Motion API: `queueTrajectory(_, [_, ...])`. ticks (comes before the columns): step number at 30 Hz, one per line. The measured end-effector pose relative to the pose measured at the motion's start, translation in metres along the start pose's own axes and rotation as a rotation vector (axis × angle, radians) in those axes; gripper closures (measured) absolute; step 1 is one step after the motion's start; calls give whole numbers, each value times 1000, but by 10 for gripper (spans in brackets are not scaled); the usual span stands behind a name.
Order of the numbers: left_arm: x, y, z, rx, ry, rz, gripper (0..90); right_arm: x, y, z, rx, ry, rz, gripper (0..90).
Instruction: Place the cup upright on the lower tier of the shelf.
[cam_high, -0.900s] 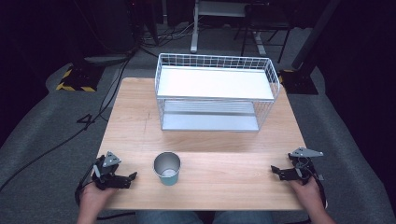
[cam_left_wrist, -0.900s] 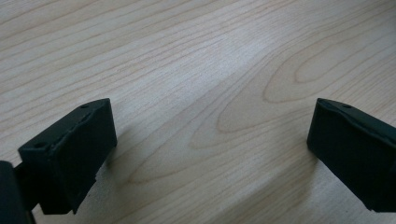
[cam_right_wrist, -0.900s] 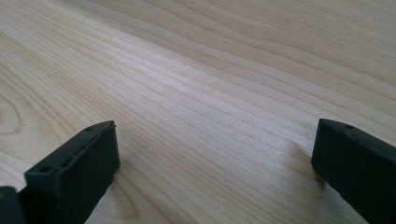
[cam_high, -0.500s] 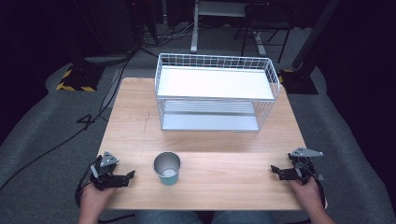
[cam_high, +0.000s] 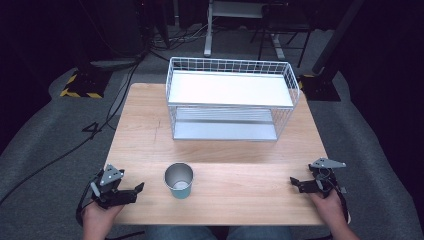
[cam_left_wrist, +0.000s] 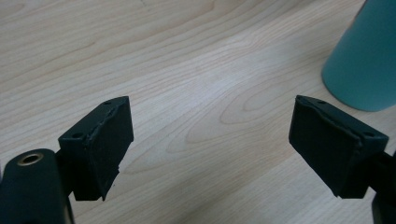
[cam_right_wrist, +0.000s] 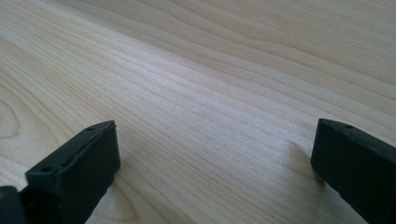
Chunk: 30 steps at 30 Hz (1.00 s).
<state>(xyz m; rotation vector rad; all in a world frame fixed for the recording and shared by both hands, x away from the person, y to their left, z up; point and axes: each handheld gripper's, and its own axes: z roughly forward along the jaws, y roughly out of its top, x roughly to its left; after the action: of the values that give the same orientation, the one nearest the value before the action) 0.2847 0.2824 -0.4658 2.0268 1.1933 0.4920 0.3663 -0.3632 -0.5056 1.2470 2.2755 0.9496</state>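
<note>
**Both tools spread near the front edge, cup not yet touched**

Seen nearest, at the front edge of the table (cam_high: 220, 150): left tool (cam_high: 131, 192) and right tool (cam_high: 297, 184), each held in a hand, well apart from each other. Left tool spread, nothing between its black jaws, only bare wood below in the left gripper view (cam_left_wrist: 210, 135). Right tool spread also, holding nothing, low over the wood in the right gripper view (cam_right_wrist: 215, 158).

Found between the two, nearer to the left tool: the cup (cam_high: 179, 180), upright, open mouth up, apart from both tools. Judged as the thing about to be taken, left tool pointing toward it.

Possible trouble from here:
- Cup pushed or tipped over, if met by one jaw before the other, the wall being smooth and round.
- Slipping out of the grip, if pinched too high or too lightly on the tapered side.
- Knocked against the wire, if carried too low toward the rack (cam_high: 230, 102).

Materials and shapes: jaws blocky, matte black, flat-faced. Cup teal outside (cam_left_wrist: 364, 56), metal-looking inside, slightly narrower toward the bottom. Table of pale wood with long wavy grain, smooth, rectangular. Farther back, rack of thin white wire in a grid, box-shaped, with two flat white shelves, upper and lower, both bare.
</note>
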Motion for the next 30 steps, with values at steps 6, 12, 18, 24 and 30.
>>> queueTrajectory(6, [-14, -1, -5, -9, -18, 20, 150, 0, 0, 0, 0, -1, 1, 16])
queueTrajectory(12, [-31, 2, -17, -84, -67, 4, 149, 0, 0, 0, 0, -2, 1, 16])
queueTrajectory(18, [-50, 4, -19, -126, -127, 35, 154, 0, 0, 0, 0, -2, 2, 16])
queueTrajectory(24, [-62, 8, -15, -142, -168, 47, 153, 0, 0, 0, 0, -2, 2, 16])
queueTrajectory(30, [-72, 8, -6, -156, -199, 57, 146, 0, 0, 0, 0, -2, 1, 16])
